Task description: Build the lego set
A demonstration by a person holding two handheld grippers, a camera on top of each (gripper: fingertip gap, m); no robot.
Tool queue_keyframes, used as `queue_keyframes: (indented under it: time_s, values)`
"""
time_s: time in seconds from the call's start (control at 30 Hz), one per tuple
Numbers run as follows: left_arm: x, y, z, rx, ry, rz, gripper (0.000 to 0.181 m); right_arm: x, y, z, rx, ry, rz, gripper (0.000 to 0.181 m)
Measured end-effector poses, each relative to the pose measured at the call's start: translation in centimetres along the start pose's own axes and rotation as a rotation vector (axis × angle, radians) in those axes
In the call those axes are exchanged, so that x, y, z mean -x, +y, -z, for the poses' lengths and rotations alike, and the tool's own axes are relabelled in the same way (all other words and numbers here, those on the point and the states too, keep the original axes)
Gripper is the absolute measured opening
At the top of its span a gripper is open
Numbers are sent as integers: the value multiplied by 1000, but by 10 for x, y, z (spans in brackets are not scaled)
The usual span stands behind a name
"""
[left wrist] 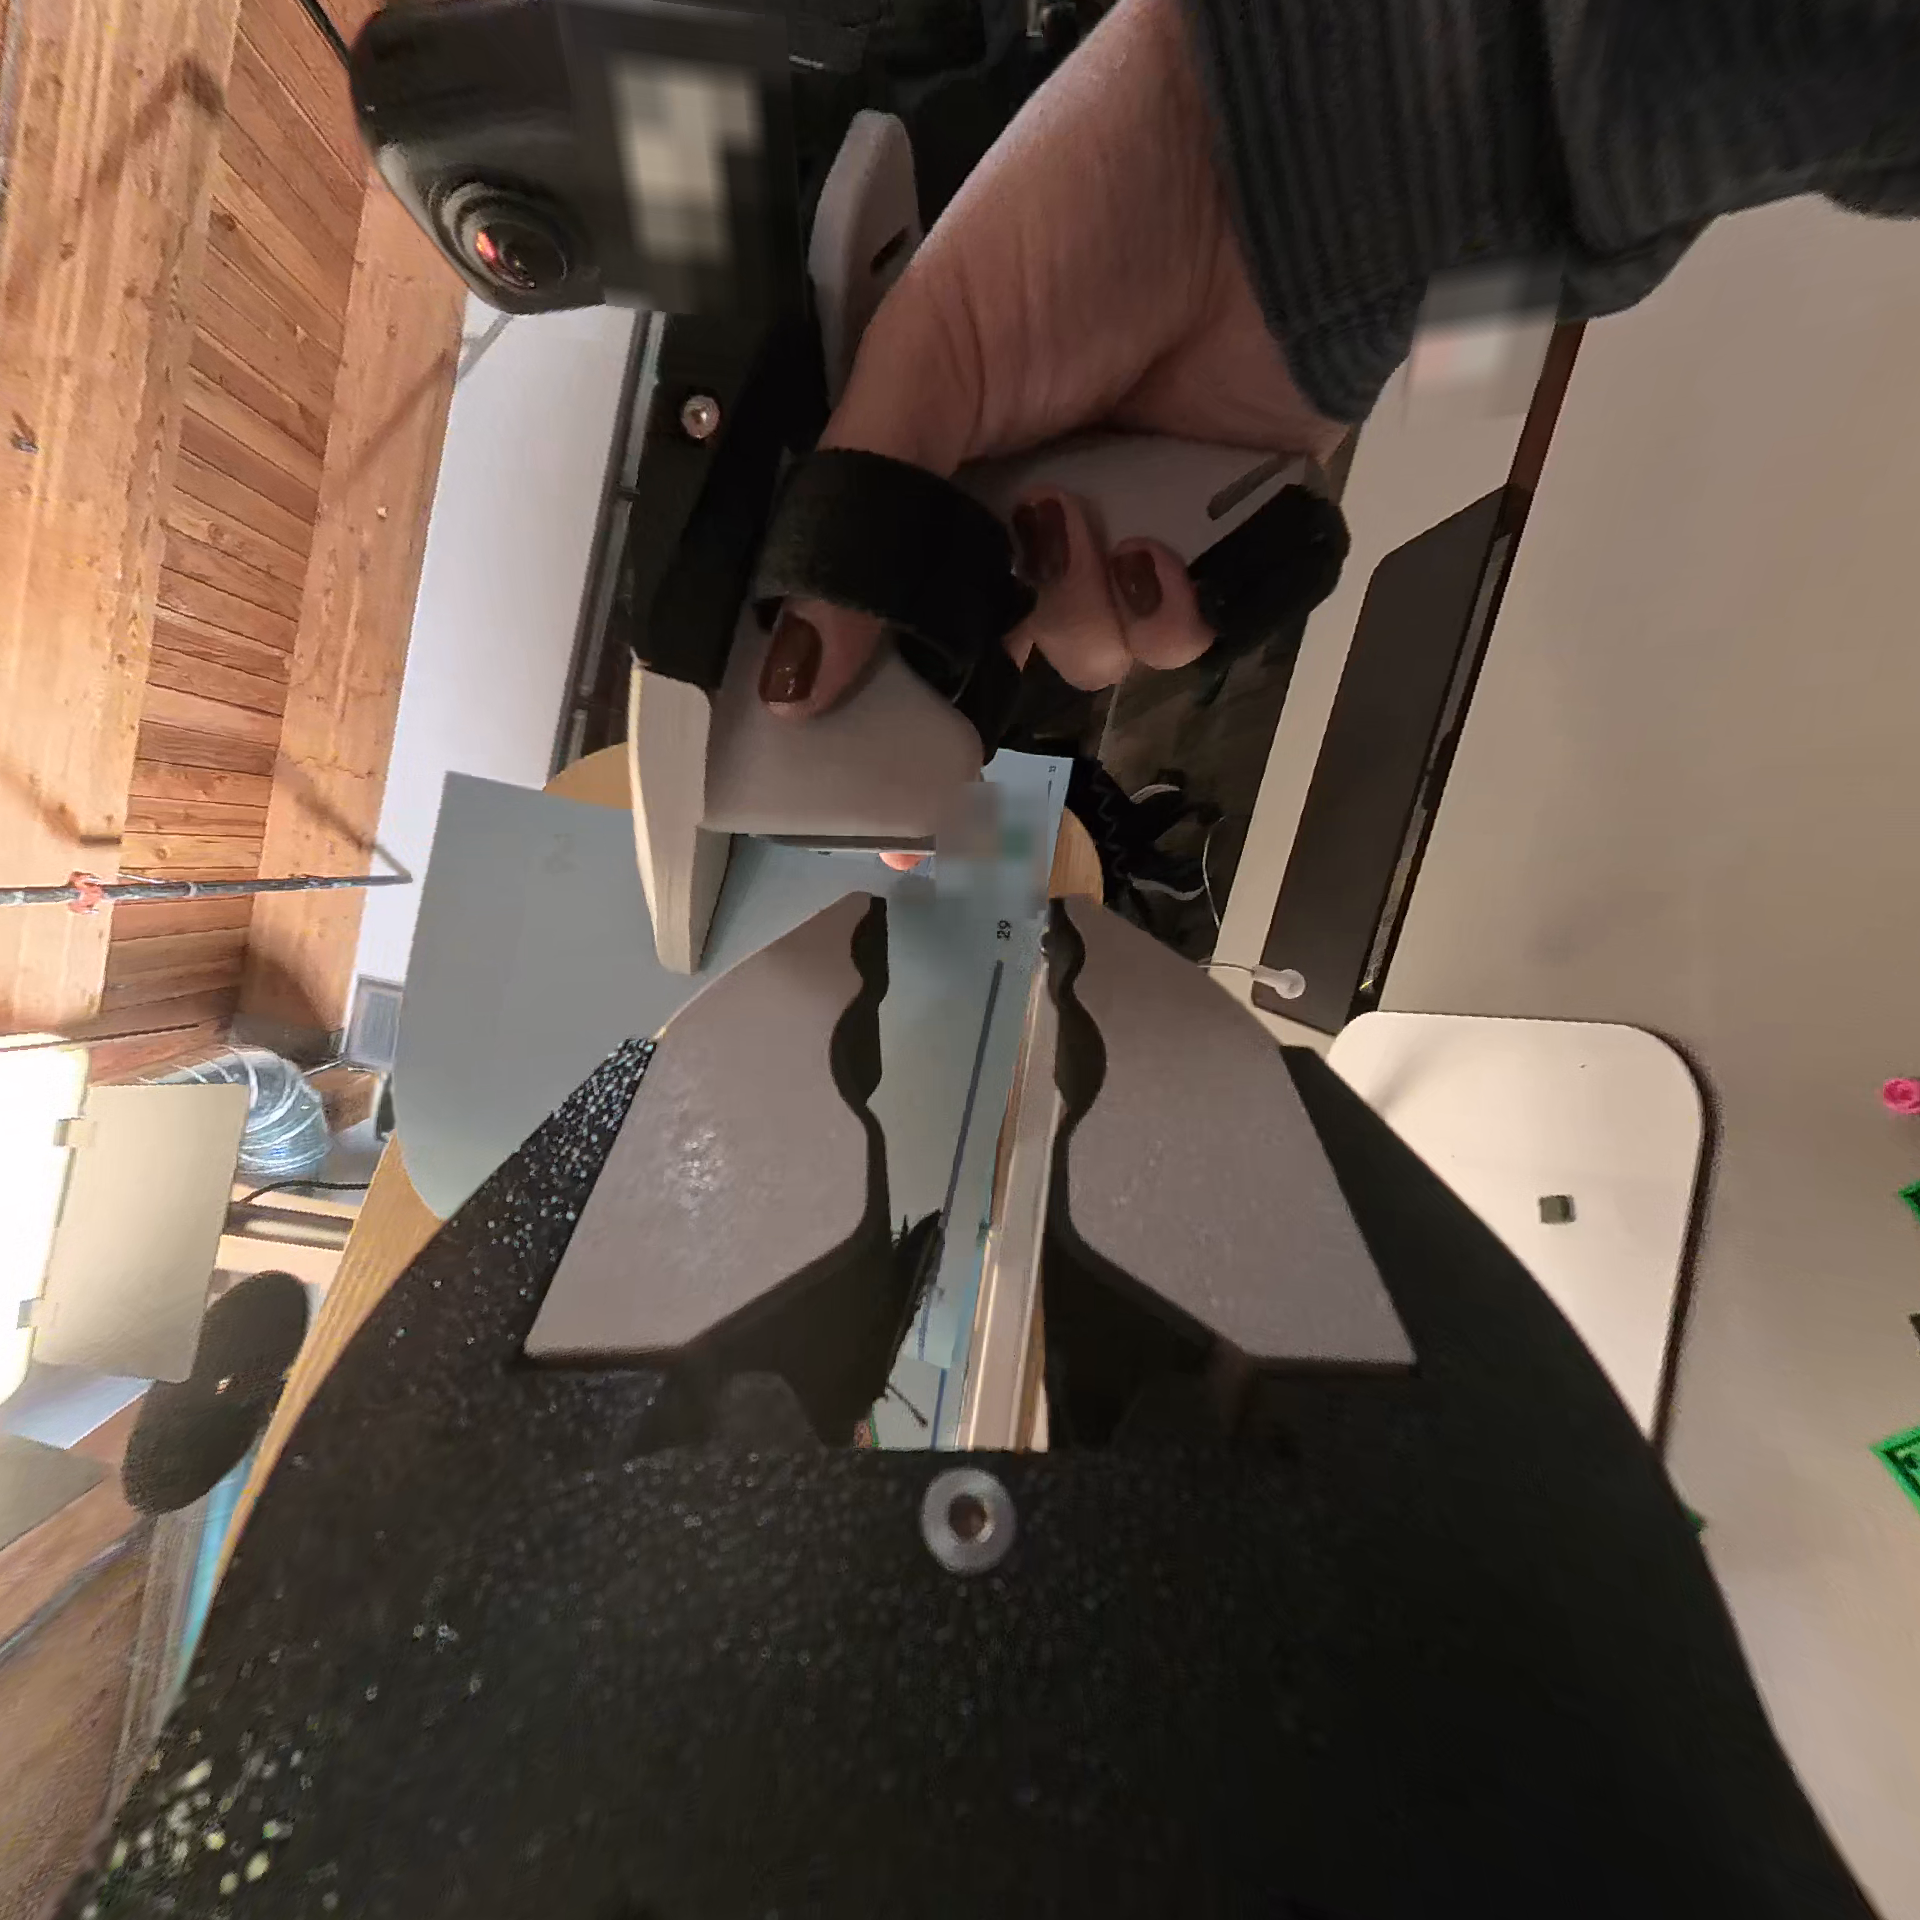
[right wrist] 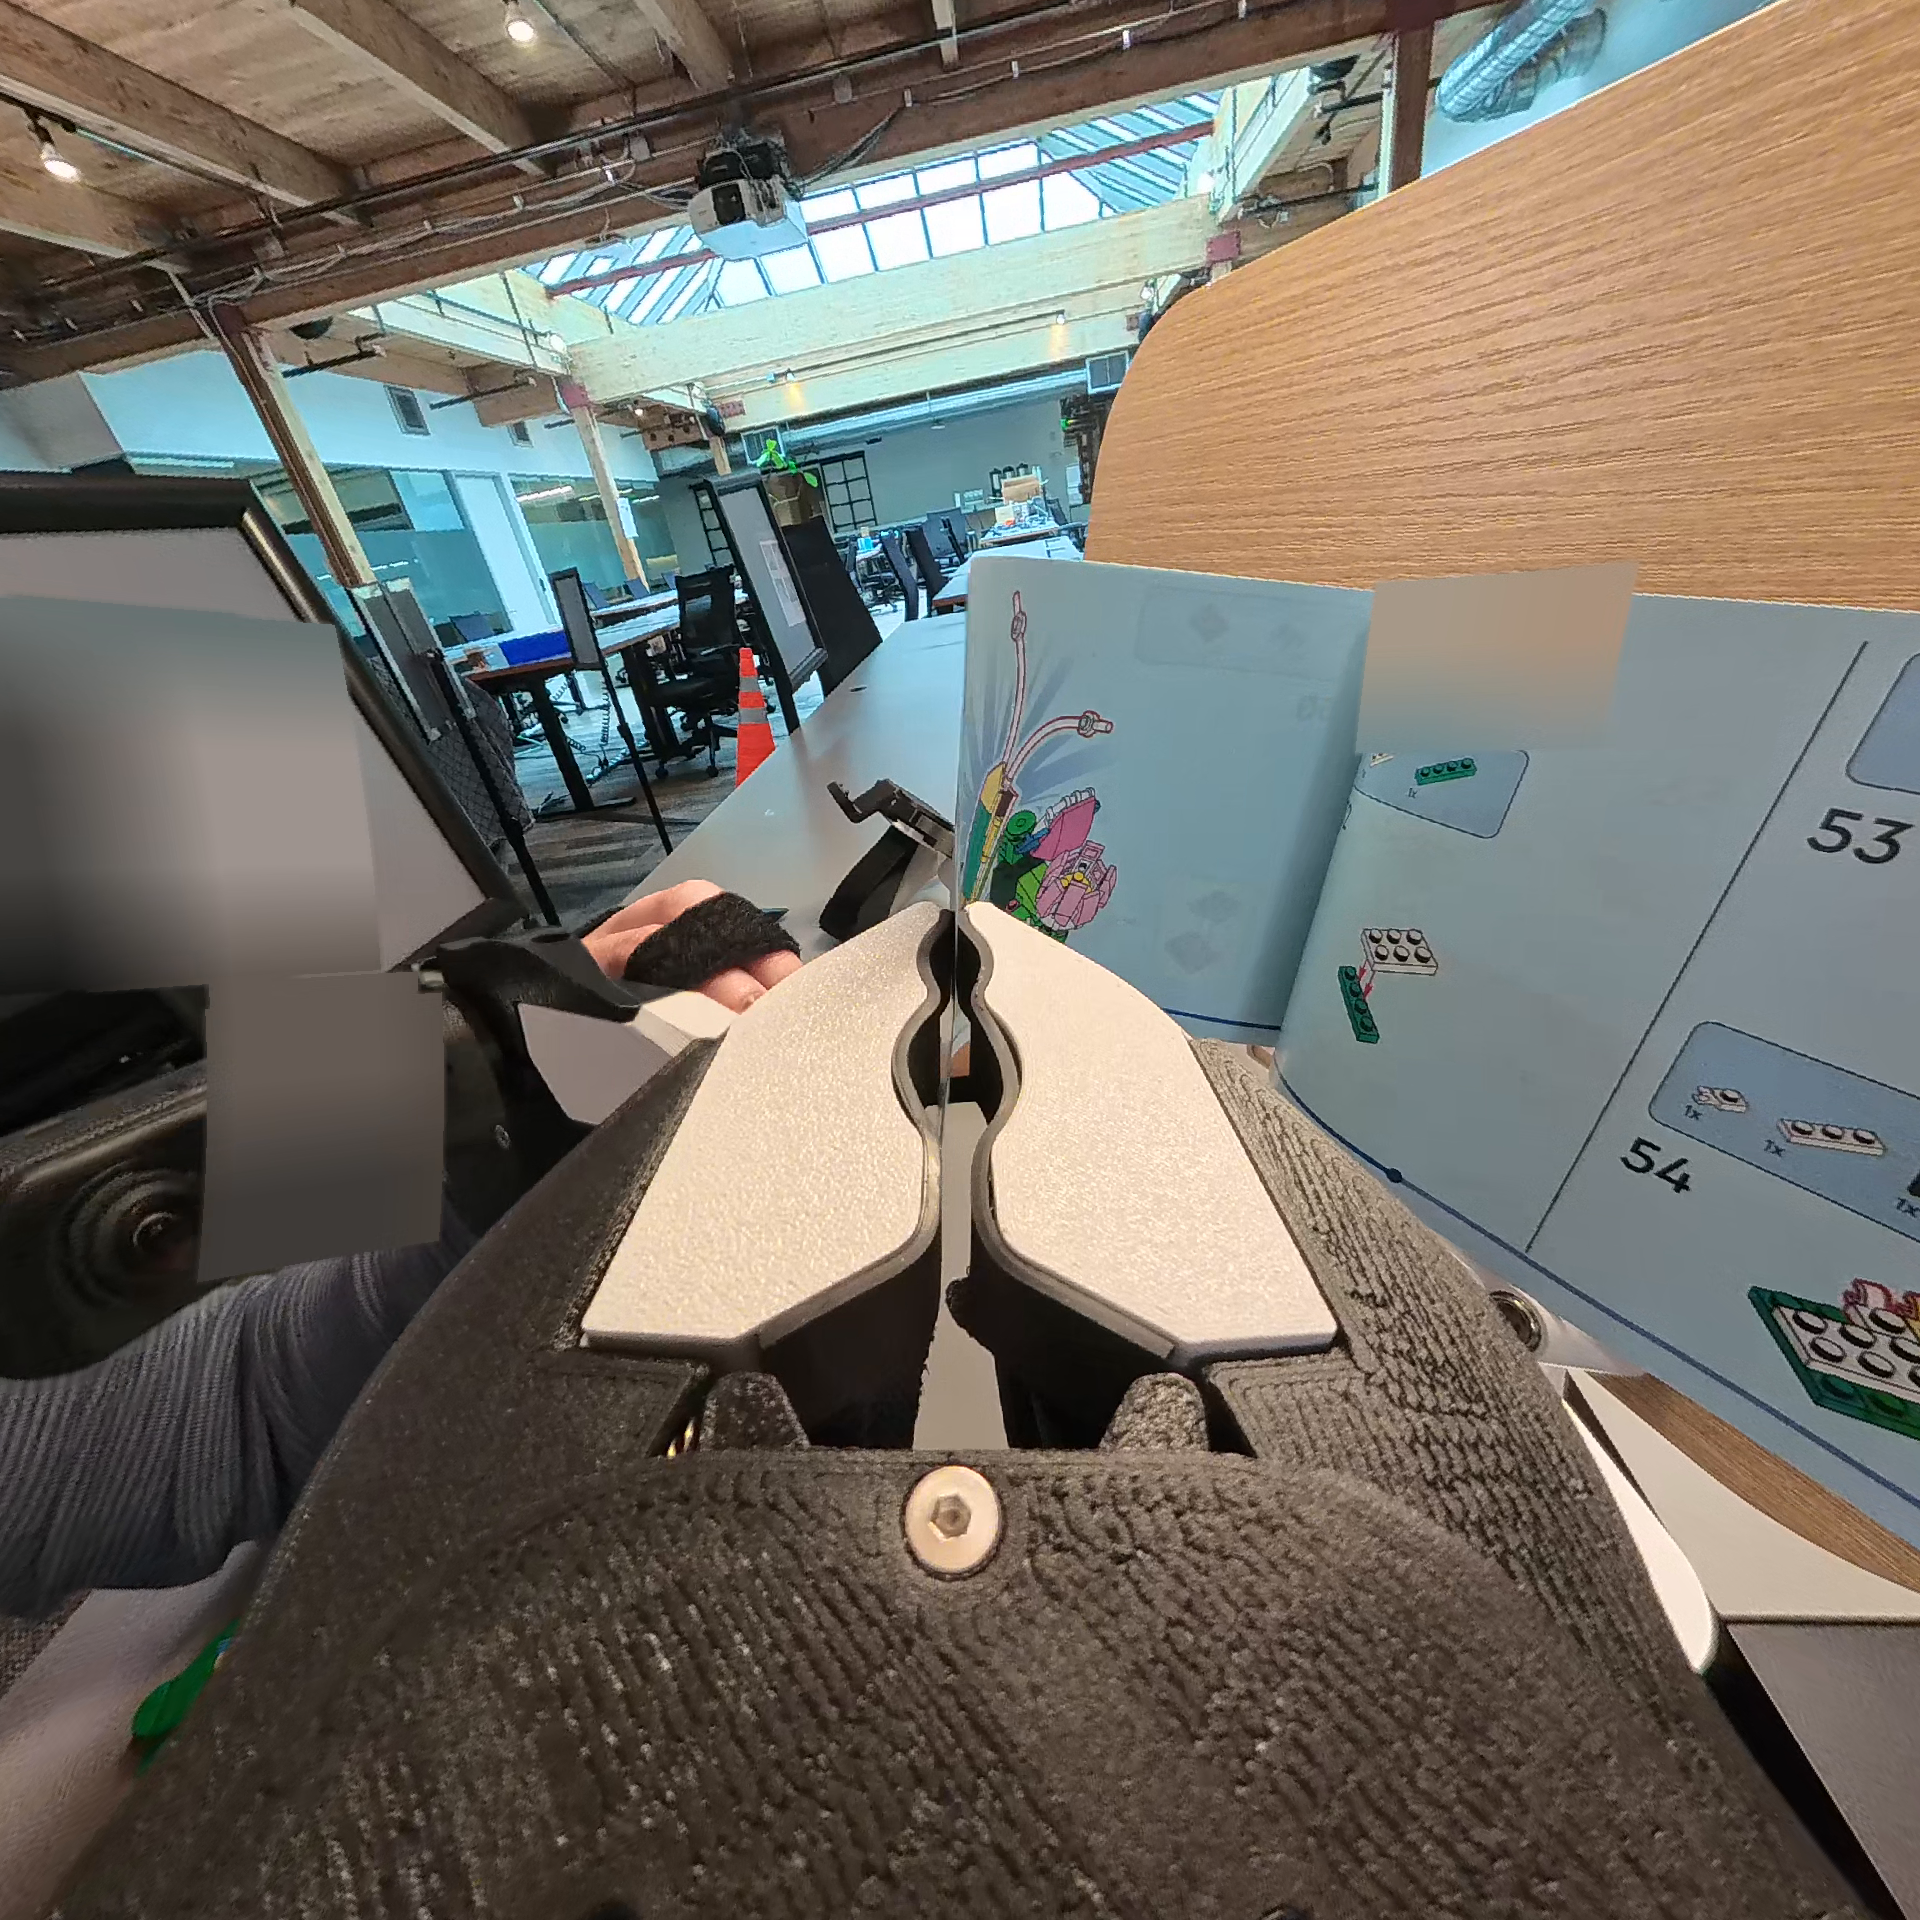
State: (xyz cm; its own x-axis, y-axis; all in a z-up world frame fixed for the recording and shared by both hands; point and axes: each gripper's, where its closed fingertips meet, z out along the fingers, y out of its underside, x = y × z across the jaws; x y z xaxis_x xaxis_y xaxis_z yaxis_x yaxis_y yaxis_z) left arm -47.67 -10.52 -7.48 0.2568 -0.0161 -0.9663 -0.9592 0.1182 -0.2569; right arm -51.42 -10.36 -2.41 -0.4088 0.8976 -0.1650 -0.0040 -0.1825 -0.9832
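Note:
The light blue instruction booklet (right wrist: 1662, 935) stands open against a wooden board (right wrist: 1507, 364). My right gripper (right wrist: 951, 925) is shut on one page (right wrist: 948, 1049), seen edge-on between its pads. In the left wrist view this gripper (left wrist: 675, 831) pinches the top of the raised page (left wrist: 499, 987). My left gripper (left wrist: 961, 914) has its jaws apart, with booklet pages (left wrist: 945, 1091) running between them and the page stack lying against the right finger. The left gripper's body and the hand on it show in the right wrist view (right wrist: 582, 1008).
A white table (left wrist: 1662, 727) carries a white rounded board (left wrist: 1507, 1143) with a small dark piece (left wrist: 1555, 1207). Pink (left wrist: 1901, 1091) and green (left wrist: 1907, 1455) pieces lie at the far right edge. A green piece (right wrist: 177, 1704) lies below the sleeve. A dark monitor (left wrist: 1382, 779) stands behind. The grippers' ends are close to 6 cm from one another.

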Motion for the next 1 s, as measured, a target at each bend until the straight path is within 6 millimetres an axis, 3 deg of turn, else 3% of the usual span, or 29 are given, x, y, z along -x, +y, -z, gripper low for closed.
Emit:
queue_keyframes:
  time_s: [0.03, 1.0]
  values:
    - [0, 0, 0, -5, 10, 16, 30, 0, 0, 0, 0, 0, 0, 0]
    - [5, 2, 3, -28, 42, 174, 34, 2, 0, -1, 5, -7, 3, 0]
